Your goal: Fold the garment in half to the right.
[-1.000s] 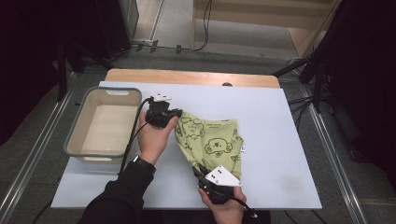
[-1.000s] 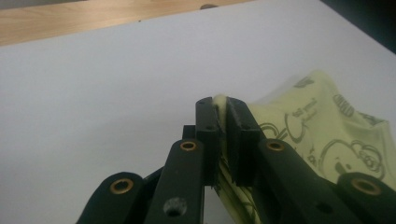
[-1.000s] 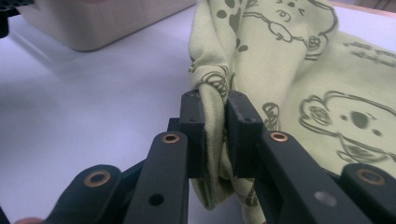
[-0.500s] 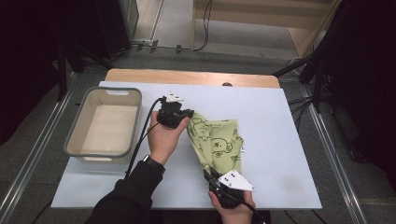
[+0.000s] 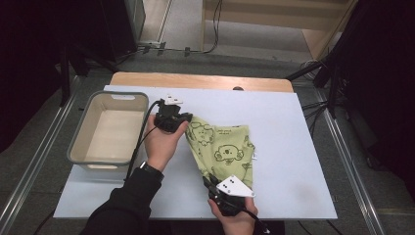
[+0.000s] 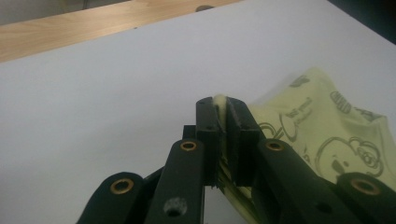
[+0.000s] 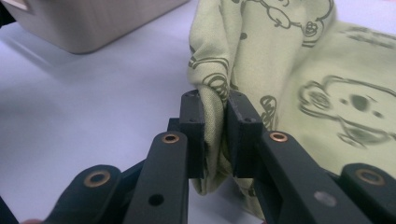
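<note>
Pale green printed cotton cloth [image 5: 222, 149] mid-table on white sheet [image 5: 293, 147], long axis diagonal, far-left corner to near-right, left gripper [image 5: 182, 119] pinching far corner, right gripper [image 5: 211, 185] clamped on bunched near edge, probably partly lifted, beige plastic tub [image 5: 80, 142] left.

A fixed camera above the near edge looks forward and down on the whole table [image 5: 303, 147], with the floor beyond. 2 cameras ride low behind their jaws: the left gripper [image 6: 223, 116] view faces the far wooden edge, close up; the right gripper [image 7: 215, 122] view faces left toward the tub [image 7: 93, 23]. All 3 share the green cloth [image 5: 222, 149].
</note>
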The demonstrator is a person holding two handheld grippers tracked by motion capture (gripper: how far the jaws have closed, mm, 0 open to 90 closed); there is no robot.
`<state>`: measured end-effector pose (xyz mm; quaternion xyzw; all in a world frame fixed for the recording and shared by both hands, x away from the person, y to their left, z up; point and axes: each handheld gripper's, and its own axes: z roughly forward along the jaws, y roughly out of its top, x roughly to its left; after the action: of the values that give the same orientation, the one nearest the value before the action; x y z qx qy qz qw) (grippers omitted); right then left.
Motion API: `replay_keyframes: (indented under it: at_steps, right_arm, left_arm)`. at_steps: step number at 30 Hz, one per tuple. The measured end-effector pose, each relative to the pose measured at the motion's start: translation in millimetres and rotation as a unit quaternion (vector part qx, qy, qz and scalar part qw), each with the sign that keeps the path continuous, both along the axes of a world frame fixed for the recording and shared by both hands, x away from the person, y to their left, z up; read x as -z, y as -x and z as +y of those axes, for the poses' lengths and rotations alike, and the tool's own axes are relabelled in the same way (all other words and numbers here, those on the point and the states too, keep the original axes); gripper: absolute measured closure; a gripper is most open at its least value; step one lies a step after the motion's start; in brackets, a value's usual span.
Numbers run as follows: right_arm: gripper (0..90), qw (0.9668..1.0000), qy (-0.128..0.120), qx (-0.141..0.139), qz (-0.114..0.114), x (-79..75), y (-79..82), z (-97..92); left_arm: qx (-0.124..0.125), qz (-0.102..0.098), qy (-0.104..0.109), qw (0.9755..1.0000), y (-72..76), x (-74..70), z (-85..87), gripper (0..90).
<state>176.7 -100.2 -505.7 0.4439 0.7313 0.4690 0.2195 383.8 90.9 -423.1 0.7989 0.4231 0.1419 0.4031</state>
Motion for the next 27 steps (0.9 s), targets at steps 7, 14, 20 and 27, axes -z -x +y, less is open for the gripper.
replay_keyframes:
  at_steps: [7, 14, 20, 27]
  right_arm:
    - [77.5, 0.9997, 0.008, -0.022, -0.009, -9.9, -7.8, 26.2]
    - [77.2, 0.9984, -0.025, -0.051, -0.005, -16.5, -13.7, 40.2]
    - [76.6, 0.998, -0.05, -0.026, 0.03, -4.0, -15.8, 23.1]
    - [75.6, 0.9981, -0.049, 0.004, 0.036, 6.0, -11.4, 1.1]
  left_arm:
    - [-0.034, -0.004, -0.002, 0.9994, 0.4, -10.7, 28.4, 85.1]
    - [-0.048, -0.008, -0.006, 0.9988, 1.6, -16.3, 40.3, 84.8]
    - [-0.038, -0.004, -0.02, 0.9991, 0.7, -6.7, 22.1, 84.7]
    - [-0.022, -0.003, -0.019, 0.9996, -1.6, 0.3, -5.7, 84.6]
